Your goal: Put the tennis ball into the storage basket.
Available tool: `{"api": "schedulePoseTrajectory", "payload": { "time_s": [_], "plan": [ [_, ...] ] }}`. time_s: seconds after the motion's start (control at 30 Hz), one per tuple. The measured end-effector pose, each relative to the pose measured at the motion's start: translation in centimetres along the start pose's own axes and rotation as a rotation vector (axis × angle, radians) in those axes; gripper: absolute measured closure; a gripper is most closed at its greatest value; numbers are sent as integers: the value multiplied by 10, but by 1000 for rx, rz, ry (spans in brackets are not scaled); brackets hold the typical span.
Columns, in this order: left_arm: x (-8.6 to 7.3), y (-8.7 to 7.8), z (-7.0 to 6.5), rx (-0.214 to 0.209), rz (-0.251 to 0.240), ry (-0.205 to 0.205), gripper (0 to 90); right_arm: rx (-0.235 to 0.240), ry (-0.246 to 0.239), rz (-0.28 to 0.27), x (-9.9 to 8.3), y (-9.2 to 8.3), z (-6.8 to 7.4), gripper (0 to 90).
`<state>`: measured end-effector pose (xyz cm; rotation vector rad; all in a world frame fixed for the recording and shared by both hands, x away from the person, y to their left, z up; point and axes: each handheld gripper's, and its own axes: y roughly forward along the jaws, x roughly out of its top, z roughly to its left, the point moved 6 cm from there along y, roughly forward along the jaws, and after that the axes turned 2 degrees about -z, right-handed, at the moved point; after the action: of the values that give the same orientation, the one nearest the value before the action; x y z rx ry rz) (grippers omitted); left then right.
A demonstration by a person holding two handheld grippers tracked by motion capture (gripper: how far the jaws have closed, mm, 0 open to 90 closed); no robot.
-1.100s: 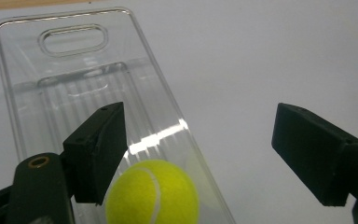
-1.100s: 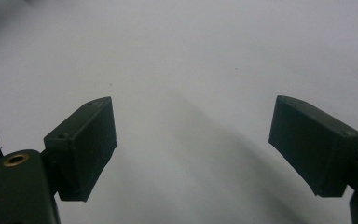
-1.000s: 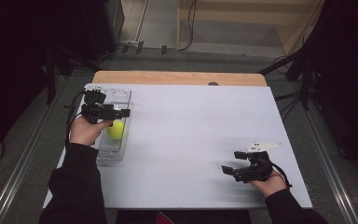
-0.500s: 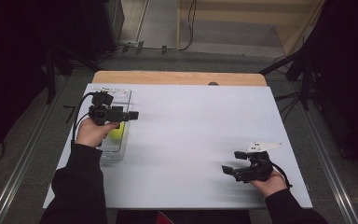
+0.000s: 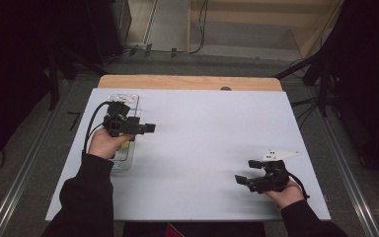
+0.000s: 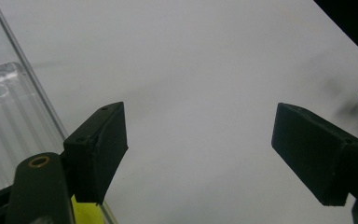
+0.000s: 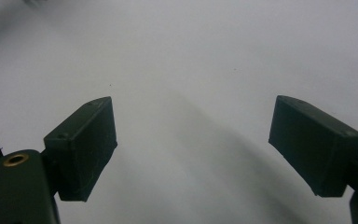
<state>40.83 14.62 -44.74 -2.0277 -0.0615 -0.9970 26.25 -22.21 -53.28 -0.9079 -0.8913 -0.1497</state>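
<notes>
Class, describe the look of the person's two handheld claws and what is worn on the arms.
Both the left claw and right claw are black, with two blocky flat jaws. A black cable trails from each. The right one carries a pale three-cornered plate. Both arms wear dark long sleeves.

— Left side of the bench (image 5: 202, 123)?
— A tray (image 5: 127, 100), set lengthwise close to the left edge, far end toward the back.
— In the tray?
— A small thing (image 6: 87, 213), in the near half, beneath the left hand (image 5: 104, 144).
— And above it?
— Left tongs (image 5: 149, 128), over the tray's right wall, pointing right across the bench middle.
— Right side?
— Right tongs (image 5: 240, 178), near the front right corner, in the right hand (image 5: 287, 192), pointing left. Well apart from the tray and from the left tongs.
— Between the two?
— Bare bench top. Same before the right tongs in the right gripper view.
</notes>
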Motion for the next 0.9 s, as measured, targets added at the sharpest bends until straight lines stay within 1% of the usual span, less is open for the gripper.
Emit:
{"api": "schedulePoseTrajectory", "payload": {
  "time_s": [0.17, 0.33, 0.47, 0.53, 0.77, 0.9],
  "plan": [
    [-3, 2, -4, -7, 7, 14, 191, -5, 1, 0, 0, -1, -1, 130],
    [-8, 4, -9, -10, 12, 20, 191, -3, -2, 0, 0, -1, 0, 130],
    [-12, 5, -12, -13, 1, 27, 191, -2, 1, 0, -1, -2, 0, 130],
    [-15, 5, -13, -14, 5, 37, 191, -2, 0, -1, -1, -2, 0, 130],
    [-23, 2, -17, -30, -10, 42, 191, -1, -2, 1, 0, 0, 0, 130],
    [-30, 2, -19, -31, 3, 48, 191, -1, 0, -1, 0, -1, 0, 130]
  ]
}}
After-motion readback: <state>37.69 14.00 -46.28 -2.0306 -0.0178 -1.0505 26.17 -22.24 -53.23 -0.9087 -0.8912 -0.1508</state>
